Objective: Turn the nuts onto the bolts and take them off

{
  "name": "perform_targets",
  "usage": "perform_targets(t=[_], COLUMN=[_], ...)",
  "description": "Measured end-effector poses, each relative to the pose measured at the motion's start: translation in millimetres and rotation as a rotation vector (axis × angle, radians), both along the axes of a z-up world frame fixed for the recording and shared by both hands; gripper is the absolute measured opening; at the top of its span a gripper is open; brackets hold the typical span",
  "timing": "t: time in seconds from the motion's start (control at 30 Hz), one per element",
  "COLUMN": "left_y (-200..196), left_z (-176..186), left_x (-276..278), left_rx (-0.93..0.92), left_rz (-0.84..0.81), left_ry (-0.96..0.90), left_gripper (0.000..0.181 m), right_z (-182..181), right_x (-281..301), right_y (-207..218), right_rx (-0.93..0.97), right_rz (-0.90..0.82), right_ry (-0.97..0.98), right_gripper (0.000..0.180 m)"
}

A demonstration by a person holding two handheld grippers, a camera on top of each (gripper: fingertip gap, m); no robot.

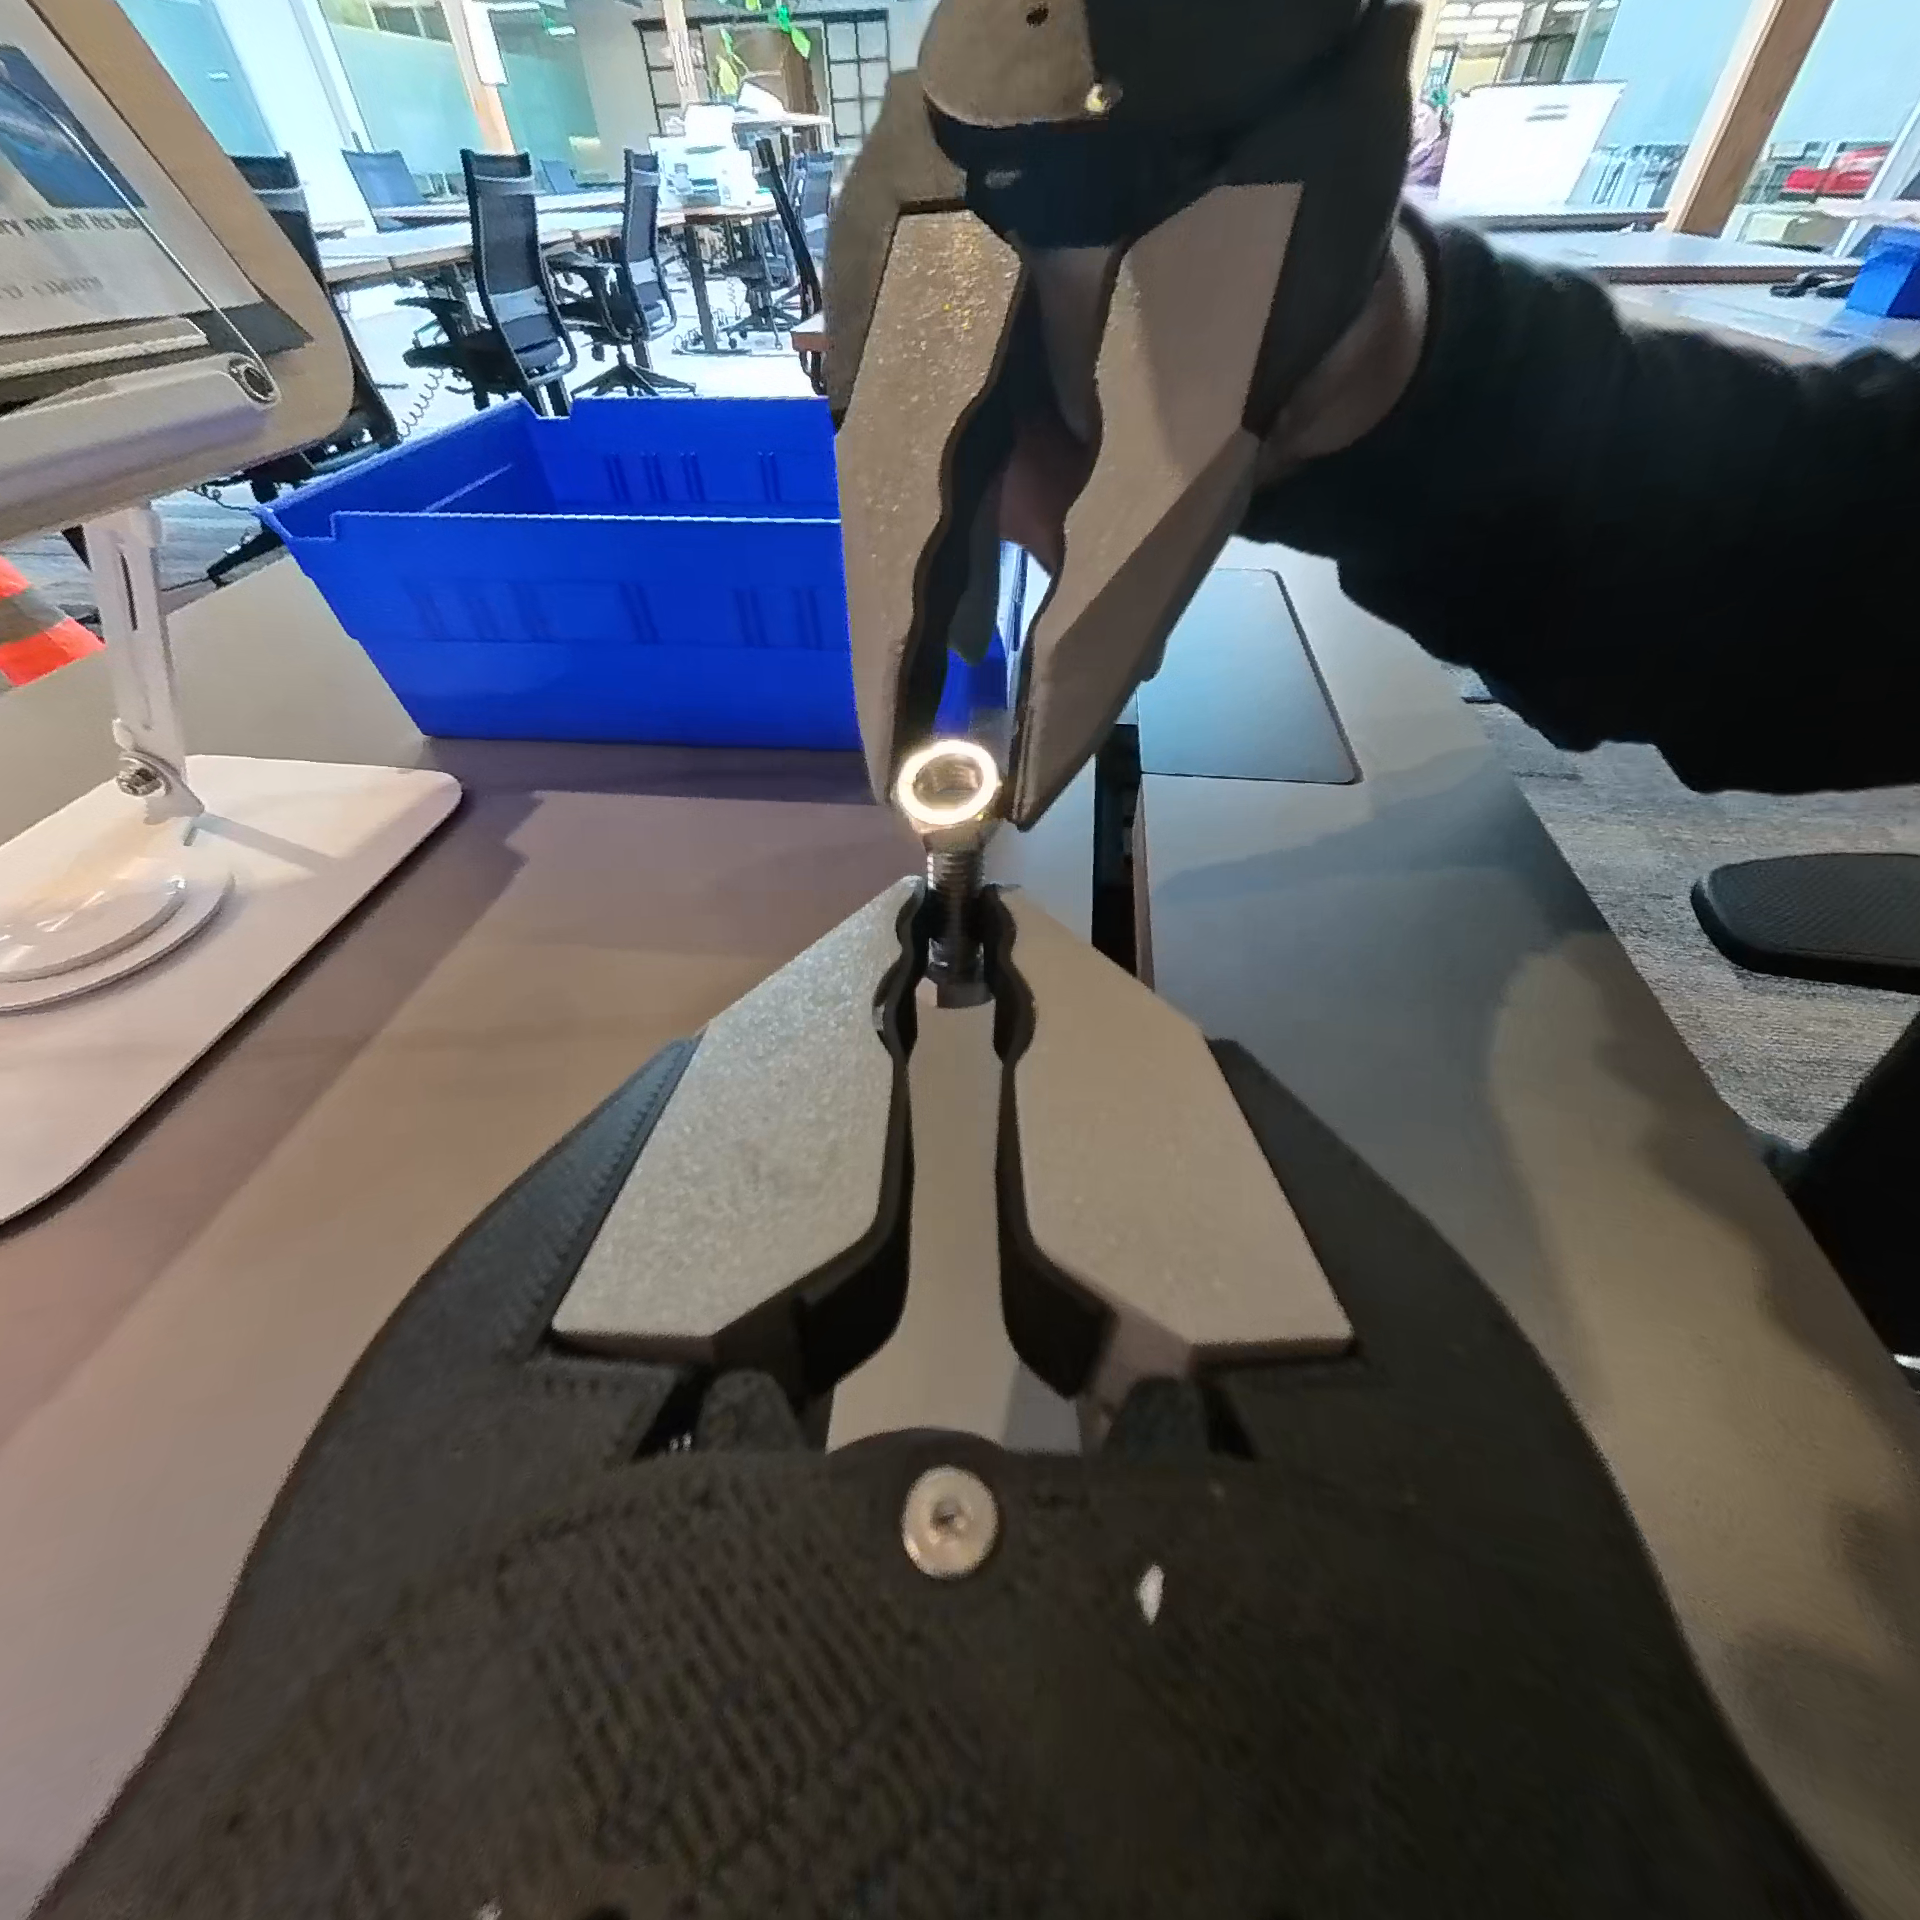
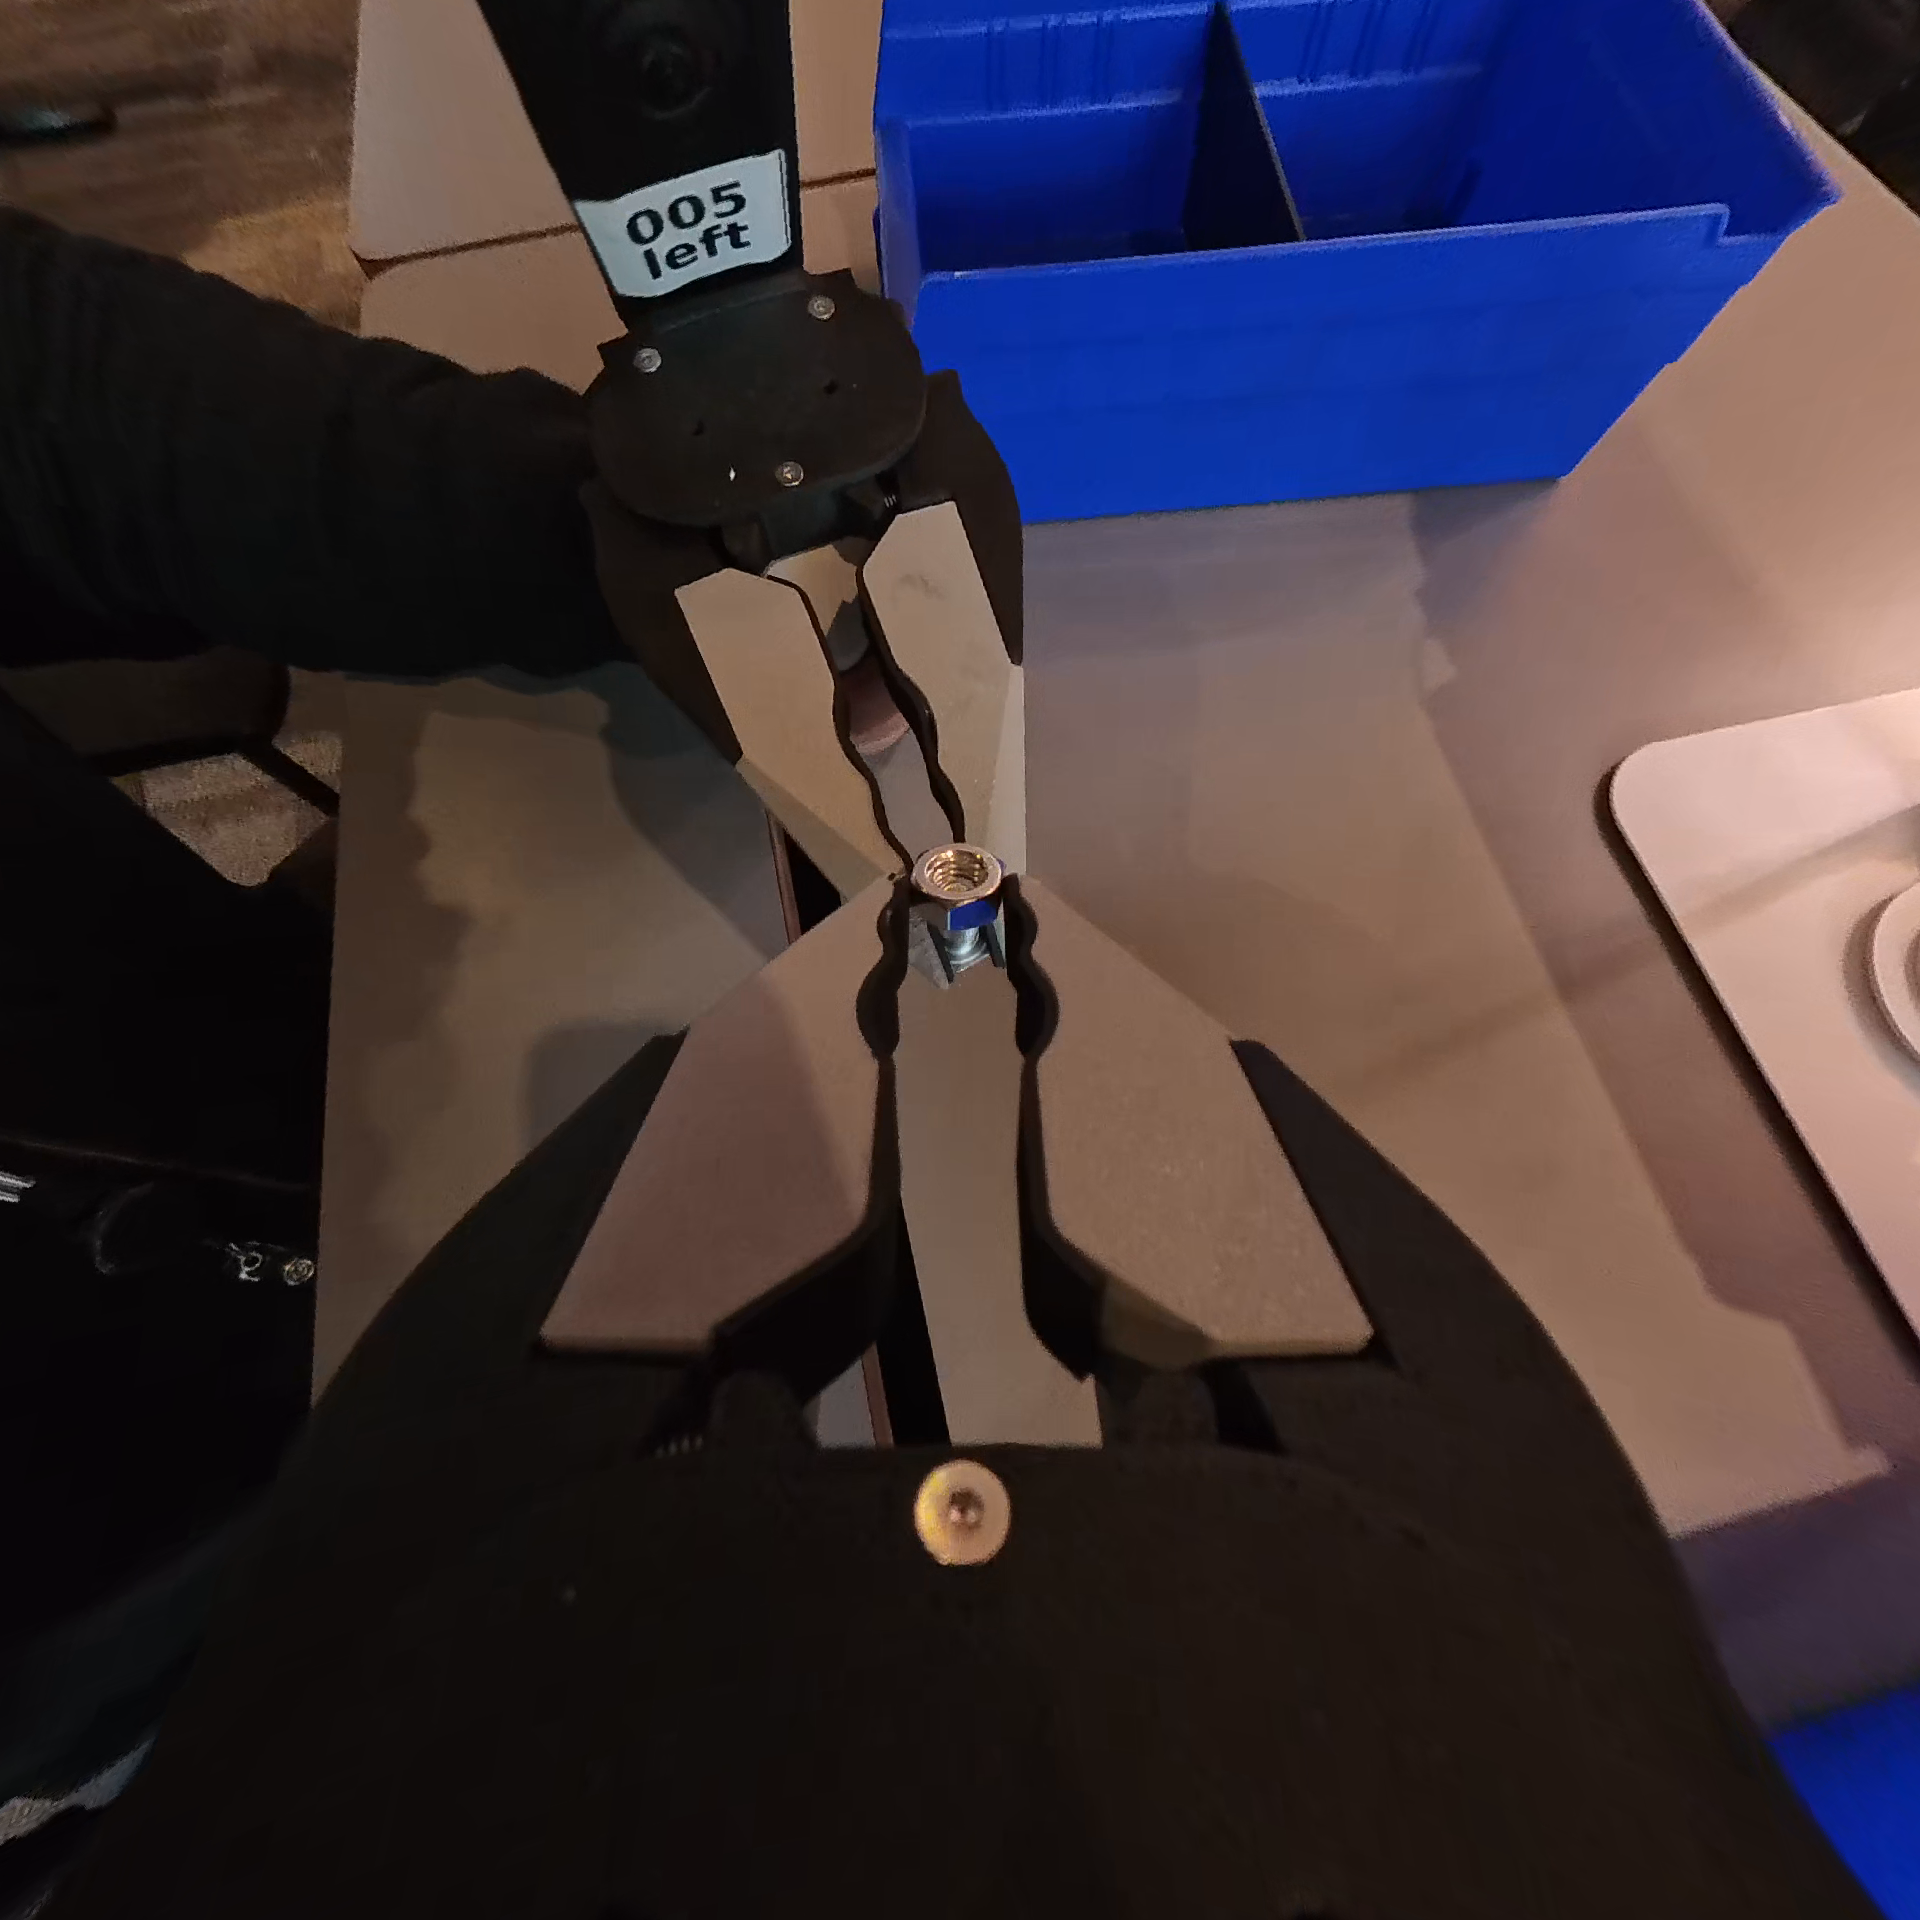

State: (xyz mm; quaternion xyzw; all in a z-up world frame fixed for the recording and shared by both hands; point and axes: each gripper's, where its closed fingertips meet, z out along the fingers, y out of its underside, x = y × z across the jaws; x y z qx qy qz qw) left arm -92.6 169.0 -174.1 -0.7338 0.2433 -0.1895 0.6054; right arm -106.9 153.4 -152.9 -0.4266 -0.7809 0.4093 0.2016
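Note:
My left gripper (image 1: 951, 920) is shut on a small steel bolt (image 1: 948, 940) and holds it upright above the grey table (image 1: 623, 935). The bolt's threaded end points up. My right gripper (image 1: 956, 805) comes down from above and is shut on a shiny hex nut (image 1: 948, 781) that sits on the bolt's tip. In the right wrist view my right gripper (image 2: 951, 912) clamps the nut (image 2: 954, 875), with bolt thread (image 2: 966, 945) showing just under it. The nut's hole looks empty from above. A black-sleeved arm holds each gripper.
A blue divided bin (image 1: 623, 603) stands just behind the grippers; it also shows in the right wrist view (image 2: 1299, 343). A white stand with a flat base (image 1: 208, 831) sits to the left. A seam (image 1: 1117, 831) splits the tabletops. A chair armrest (image 1: 1808, 914) is at the right. Left and right tips are no more than a few centimetres apart.

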Motion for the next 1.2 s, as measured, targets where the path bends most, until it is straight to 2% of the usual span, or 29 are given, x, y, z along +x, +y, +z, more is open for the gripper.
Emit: perform_targets(t=[0.2, 0.53, 0.97, 1.2], left_y=[-1.9, -3.8, -7.2, -1.2], left_z=[6.3, 10.0, 19.6, 7.6], left_x=[0.9, 4.3, 4.1, 0.2], left_rx=[0.010, 0.005, 0.031, -0.014], left_rz=[-0.016, -0.050, -0.073, -0.034], left_ry=[-0.050, -0.112, -0.174, -0.137], left_gripper=[0.007, 0.007, 0.007, 0.007], right_z=[6.8, 10.2, 8.0, 3.9], right_x=[-0.2, 2.8, 5.6, 0.8], right_y=[-1.7, -1.9, 1.1, 4.4], right_rx=[-0.101, -0.152, -0.146, -0.105], right_rz=[-0.002, -0.002, -0.008, -0.035], right_ry=[0.084, 0.150, 0.163, 0.154], right_gripper=[0.014, 0.015, 0.015, 0.014])
